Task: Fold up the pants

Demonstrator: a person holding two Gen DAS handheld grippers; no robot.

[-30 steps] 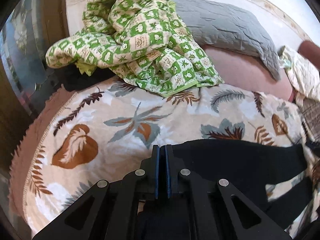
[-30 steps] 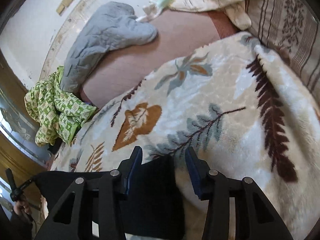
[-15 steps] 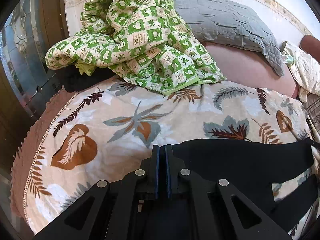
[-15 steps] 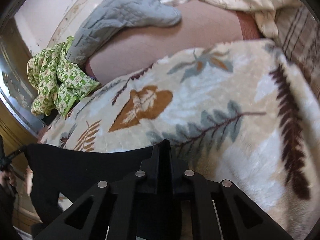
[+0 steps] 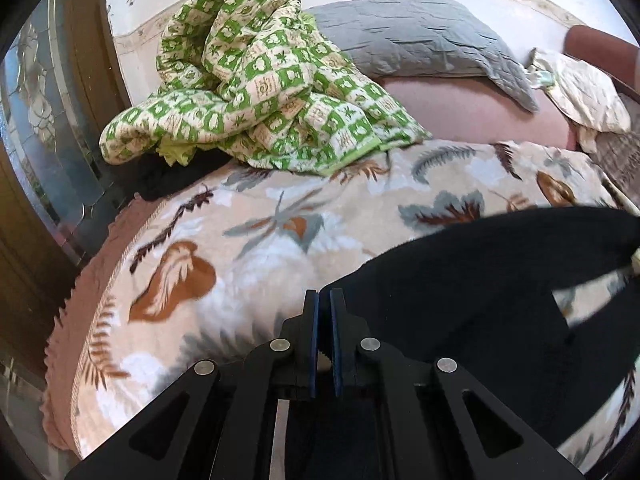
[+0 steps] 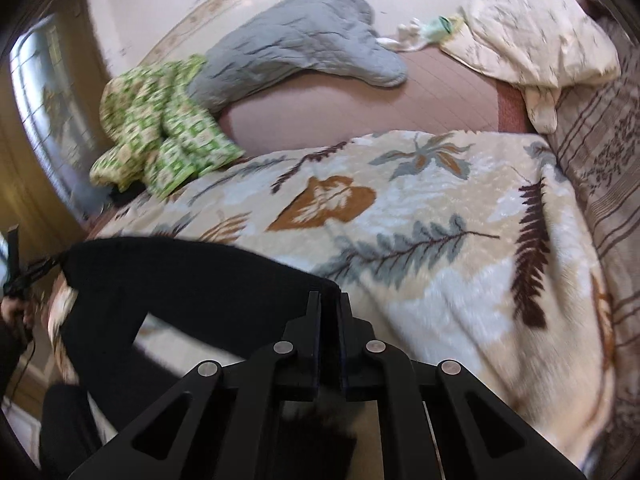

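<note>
**Status: black pants held at both waistband corners above the bed**

1. Left gripper (image 5: pixel 324 300): I read its jaws as clamped together on the black pants (image 5: pixel 472 280). The dark cloth runs from the fingertips off to the right of the left wrist view, where it is pulled taut towards the far edge of the frame.

2. Right gripper (image 6: pixel 329 300): its jaws have just been closing and now pinch the other end of the same garment (image 6: pixel 192 276). In the right wrist view the cloth stretches leftward from the fingertips to a second gripper at the frame edge, held by a hand (image 6: pixel 16 312).

3. Garment position: the pants hang stretched between my two grippers, over the leaf-patterned fleece blanket (image 5: pixel 248 248) that covers the near part of the bed. The two legs drop below the waistband, with a gap between them through which the blanket shows (image 6: pixel 176 332). Whether the leg ends rest on the blanket I cannot tell.

4. Surroundings: a crumpled green-and-cream checked quilt (image 5: pixel 256 92) lies at the far left of the bed, touching the blanket's edge. A grey quilted pillow (image 5: pixel 416 36) sits beside it against the wall, on a pink sheet (image 5: pixel 472 108). A cream patterned pillow (image 6: pixel 536 28) lies at the far right
</note>
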